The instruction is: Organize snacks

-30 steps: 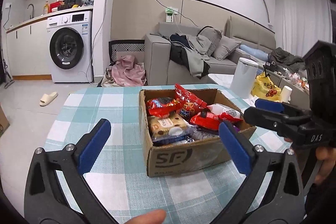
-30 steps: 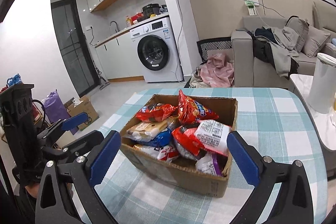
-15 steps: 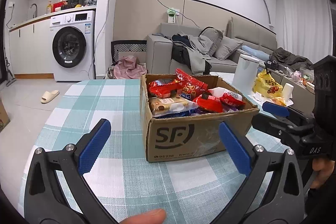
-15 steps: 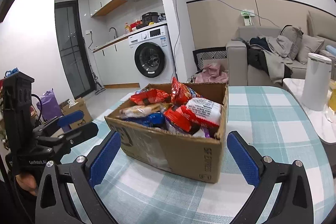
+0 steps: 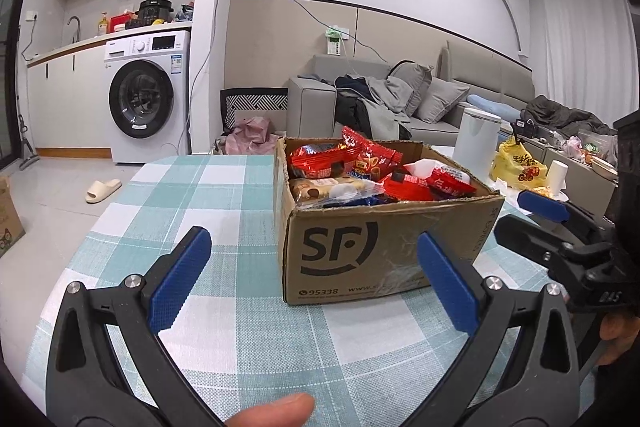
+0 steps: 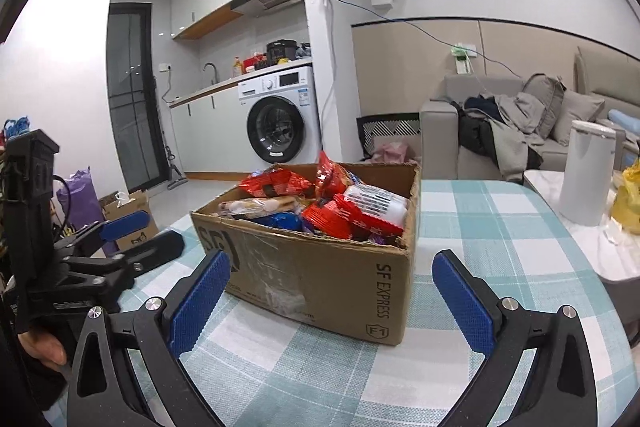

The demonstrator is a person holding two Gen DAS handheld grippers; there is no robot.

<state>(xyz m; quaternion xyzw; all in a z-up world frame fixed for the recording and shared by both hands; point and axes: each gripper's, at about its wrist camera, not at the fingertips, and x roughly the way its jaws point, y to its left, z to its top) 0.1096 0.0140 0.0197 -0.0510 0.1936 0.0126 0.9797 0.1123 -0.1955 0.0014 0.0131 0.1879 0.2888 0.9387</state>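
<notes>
Both grippers are hovering low over the checked table (image 5: 168, 187), jaws spread wide and holding nothing. The left gripper (image 5: 312, 275) is looking at the box (image 5: 384, 251) just ahead and a touch to its right; the right gripper (image 6: 330, 291) is facing a box corner dead ahead. The snacks (image 5: 372, 171) are sitting heaped in that box, red packets on top, a pale packet and a blue one lower down. The box's long side seems to be running across the left gripper's line of sight. Neither gripper is looking clearly nearer. Whether the packets are waiting to be sorted or are already packed away, this scene is fitting either. The left view is showing the box's printed front and a fingertip (image 5: 276, 409) at the bottom edge; the right view is showing its end panel and a white canister (image 6: 586, 175) off to the side.
</notes>
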